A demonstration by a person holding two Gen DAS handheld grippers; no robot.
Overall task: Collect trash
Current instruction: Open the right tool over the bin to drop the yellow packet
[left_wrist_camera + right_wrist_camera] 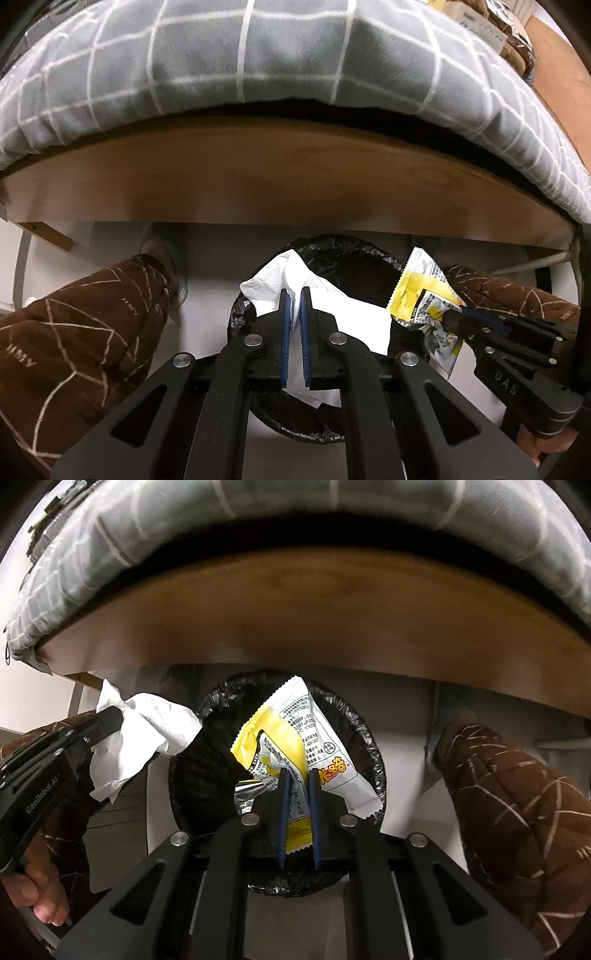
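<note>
My left gripper (295, 291) is shut on a crumpled white tissue (354, 317) and holds it above a round bin lined with a black bag (347, 258). My right gripper (298, 773) is shut on a yellow and white snack wrapper (310, 734) and holds it over the same bin (199, 775). The wrapper (421, 291) and the right gripper (456, 314) show at the right of the left wrist view. The tissue (144, 738) and the left gripper (110, 716) show at the left of the right wrist view.
The bin stands on a pale floor under the wooden edge of a bed frame (280, 173). A grey checked quilt (258, 55) hangs over that edge. The person's knees in brown patterned trousers (74, 332) (517, 812) flank the bin.
</note>
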